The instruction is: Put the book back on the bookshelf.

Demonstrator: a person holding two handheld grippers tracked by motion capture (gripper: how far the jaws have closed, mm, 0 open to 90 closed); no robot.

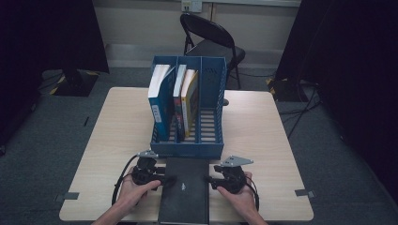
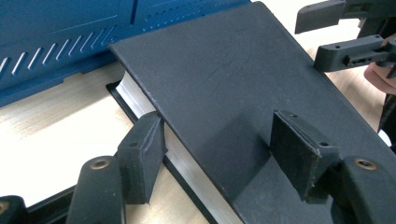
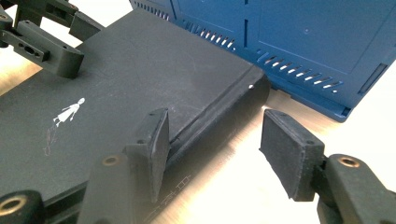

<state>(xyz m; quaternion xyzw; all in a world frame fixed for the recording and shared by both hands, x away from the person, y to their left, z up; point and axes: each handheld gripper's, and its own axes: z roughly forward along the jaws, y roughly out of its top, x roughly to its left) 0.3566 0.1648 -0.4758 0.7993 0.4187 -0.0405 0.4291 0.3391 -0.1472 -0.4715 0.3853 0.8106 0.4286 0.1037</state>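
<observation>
High view – black book (image 1: 184, 192) lies between both claws.

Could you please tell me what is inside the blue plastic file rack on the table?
The blue plastic file rack holds a blue-covered book in its left compartment and a yellow-covered book in the middle, with another beside it. The right compartment's slatted floor looks bare. The books hide their compartments' floors.
</observation>
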